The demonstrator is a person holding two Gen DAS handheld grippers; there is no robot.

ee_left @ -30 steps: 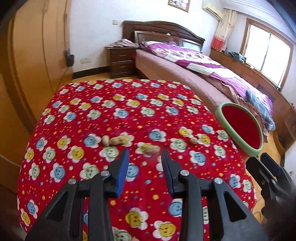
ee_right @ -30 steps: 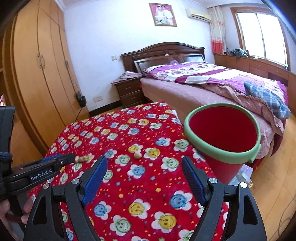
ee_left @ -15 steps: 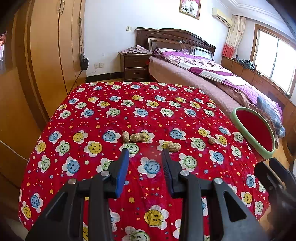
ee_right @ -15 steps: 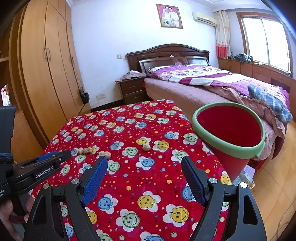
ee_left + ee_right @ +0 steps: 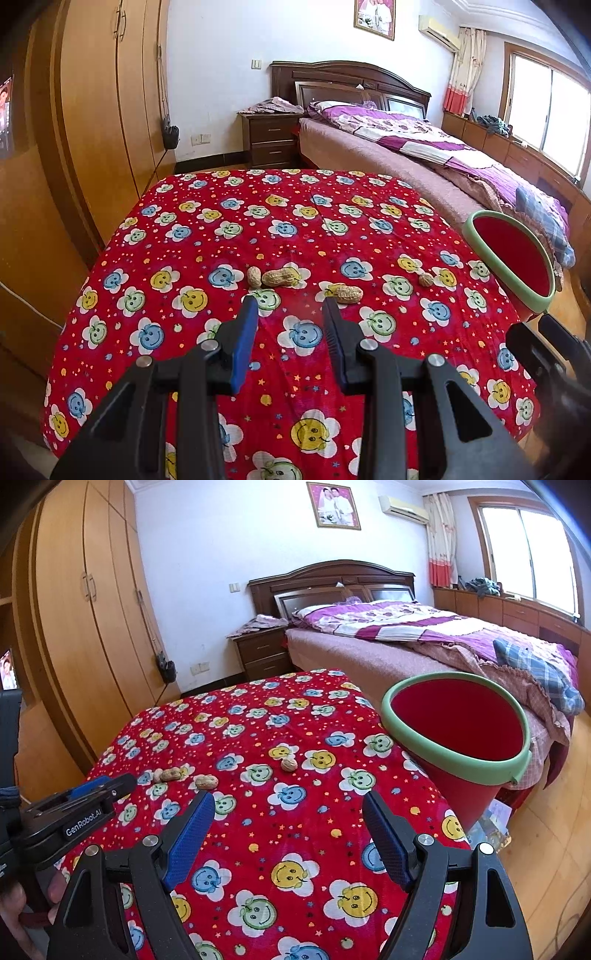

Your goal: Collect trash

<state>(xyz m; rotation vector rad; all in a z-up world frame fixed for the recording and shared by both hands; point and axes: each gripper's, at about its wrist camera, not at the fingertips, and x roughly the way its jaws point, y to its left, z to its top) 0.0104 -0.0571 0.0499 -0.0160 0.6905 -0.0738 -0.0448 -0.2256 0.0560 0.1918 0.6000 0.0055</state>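
Approach step: left gripper [image 5: 290, 308], jaws parted and empty, hovers just short of the peanut shells [image 5: 279, 277] on the red floral tablecloth [image 5: 229, 206]. Right gripper [image 5: 288, 814], jaws wide and empty, faces the red bucket [image 5: 458, 738] beside the table edge. Next, I judge, the left must lower and clamp one shell.

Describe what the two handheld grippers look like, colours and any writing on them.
Both are black plastic tools with triangular cut-outs in the arms and silver round bolts at the pivots. The left gripper and the right gripper each carry two fingers faced with textured blue pads. White lettering reading GenRobot.AI runs along the left gripper's side in the right wrist view. No cables show.
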